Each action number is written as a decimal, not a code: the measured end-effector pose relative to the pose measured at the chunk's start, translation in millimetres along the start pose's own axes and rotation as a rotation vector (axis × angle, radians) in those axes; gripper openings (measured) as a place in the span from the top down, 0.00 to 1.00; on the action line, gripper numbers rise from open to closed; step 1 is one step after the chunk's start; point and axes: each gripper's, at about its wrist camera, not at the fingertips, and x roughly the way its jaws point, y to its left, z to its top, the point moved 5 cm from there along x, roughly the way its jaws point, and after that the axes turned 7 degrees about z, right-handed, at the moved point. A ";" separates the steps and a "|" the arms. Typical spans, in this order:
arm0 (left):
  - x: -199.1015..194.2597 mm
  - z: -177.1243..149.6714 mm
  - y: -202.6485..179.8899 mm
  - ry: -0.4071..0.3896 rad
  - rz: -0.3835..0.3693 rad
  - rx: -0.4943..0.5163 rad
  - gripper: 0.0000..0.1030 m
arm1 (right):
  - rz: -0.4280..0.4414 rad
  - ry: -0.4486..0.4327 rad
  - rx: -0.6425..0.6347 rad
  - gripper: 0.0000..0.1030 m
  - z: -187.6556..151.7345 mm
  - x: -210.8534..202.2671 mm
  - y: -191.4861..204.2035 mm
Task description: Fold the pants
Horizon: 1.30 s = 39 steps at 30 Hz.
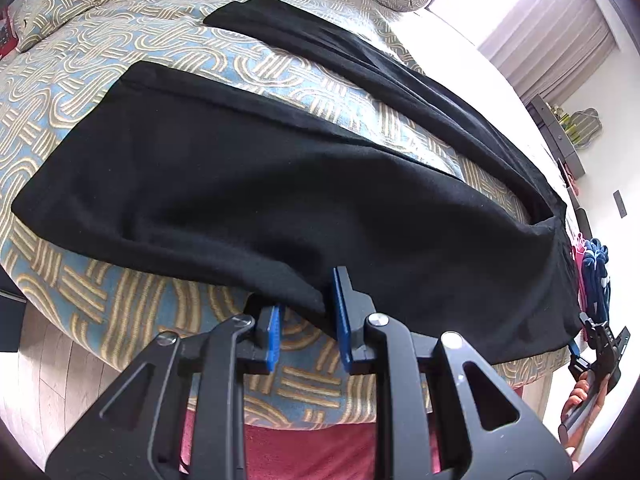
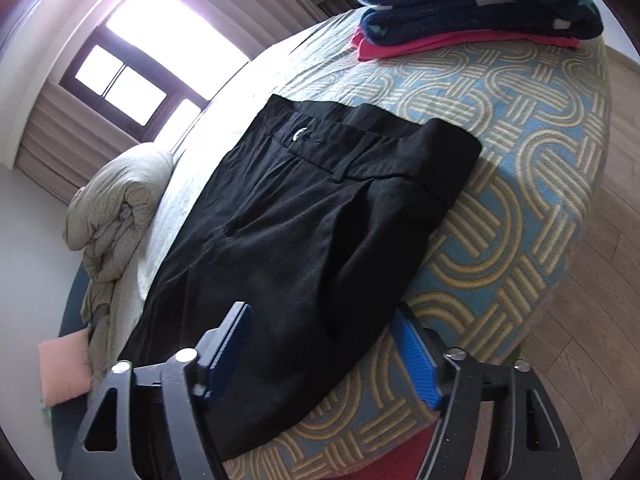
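Black trousers (image 1: pixel 248 184) are lying spread across the patterned bedspread (image 1: pixel 80 80), legs apart. The left gripper (image 1: pixel 308 320) is pinching the near leg's edge; the right gripper (image 2: pixel 324 356) is straddling the hip-side fabric, jaws part open, pads not pressing.

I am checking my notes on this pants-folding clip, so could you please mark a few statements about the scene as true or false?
1. The black fabric pants lie on a patterned blue-and-tan bedspread. True.
2. The pant legs are already folded together. False: they lie spread apart, with bedspread showing between them.
3. A dark blue fleece blanket sits on a folded pink garment. True.
4. The left claw hovers clear of the pants. False: the pants' edge lies between its blue pads.
5. The right claw straddles the pants' near edge. True.
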 end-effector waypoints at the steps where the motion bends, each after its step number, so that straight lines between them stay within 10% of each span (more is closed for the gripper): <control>1: -0.1 0.2 0.3 -0.001 -0.003 -0.002 0.77 | 0.016 0.021 0.015 0.46 -0.9 5.6 0.2; 4: -0.1 1.7 2.2 0.000 -0.011 -0.016 0.77 | 0.024 0.022 0.050 0.58 -2.7 12.2 -1.4; 6: -0.9 1.7 3.8 -0.005 -0.013 -0.026 0.81 | 0.012 0.029 0.034 0.89 -3.0 12.3 -1.6; 27: -59.2 83.3 -23.1 -0.206 -0.121 -0.080 0.91 | 0.101 -0.158 -0.115 0.92 60.2 -12.8 97.9; 39: -30.0 206.9 -64.0 -0.240 -0.074 -0.020 0.91 | 0.051 -0.100 -0.154 0.92 140.4 83.8 180.7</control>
